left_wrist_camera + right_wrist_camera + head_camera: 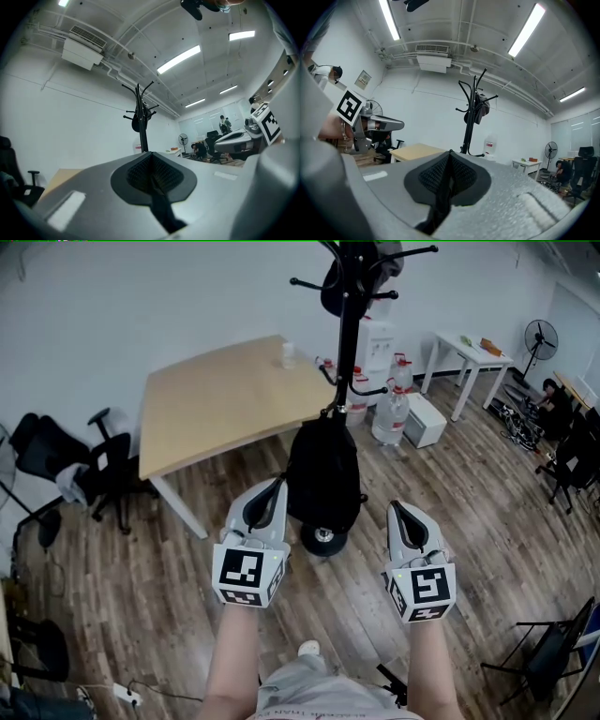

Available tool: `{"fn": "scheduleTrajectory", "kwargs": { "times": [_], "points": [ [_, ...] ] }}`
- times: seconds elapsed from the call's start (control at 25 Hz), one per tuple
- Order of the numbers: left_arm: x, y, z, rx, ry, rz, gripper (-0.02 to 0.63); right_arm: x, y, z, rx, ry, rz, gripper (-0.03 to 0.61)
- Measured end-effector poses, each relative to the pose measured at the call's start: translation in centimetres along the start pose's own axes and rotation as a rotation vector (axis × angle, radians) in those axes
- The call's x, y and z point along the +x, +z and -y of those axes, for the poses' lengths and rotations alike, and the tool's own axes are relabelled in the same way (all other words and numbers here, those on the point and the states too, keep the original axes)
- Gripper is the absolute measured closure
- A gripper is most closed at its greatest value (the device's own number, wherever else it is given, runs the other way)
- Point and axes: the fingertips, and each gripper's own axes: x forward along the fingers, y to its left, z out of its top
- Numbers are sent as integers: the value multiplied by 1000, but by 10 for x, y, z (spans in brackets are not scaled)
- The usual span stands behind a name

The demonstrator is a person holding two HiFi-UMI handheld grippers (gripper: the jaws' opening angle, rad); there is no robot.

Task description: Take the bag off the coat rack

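The room is lit brightly and evenly by ceiling light strips (528,29). Both gripper views are bent strongly and vignetted black at the edges, and the nearest foreground is rendered soft.

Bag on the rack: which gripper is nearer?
Left. The left gripper has its tip almost at the bag's left edge. The right gripper is off the bag's lower right, with a visible gap. Both are shut and empty.

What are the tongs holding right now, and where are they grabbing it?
Nothing. The left tongs and the right tongs are both shut and empty. The black bag hangs on the coat rack.
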Motion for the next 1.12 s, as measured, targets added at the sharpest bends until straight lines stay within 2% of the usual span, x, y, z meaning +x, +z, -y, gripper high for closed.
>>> {"fn": "scheduleTrajectory", "kwargs": {
  "times": [0.4, 0.72, 1.12],
  "points": [
    [44, -17, -19, -1, -49, -18, 601, 46, -11, 7, 13, -21, -25, 575],
    [70, -26, -35, 3, -55, -24, 601, 81, -18, 12, 13, -2, -34, 575],
    [149, -56, -67, -10, -81, -51, 601, 158, -39, 36, 37, 15, -44, 575]
  ]
}}
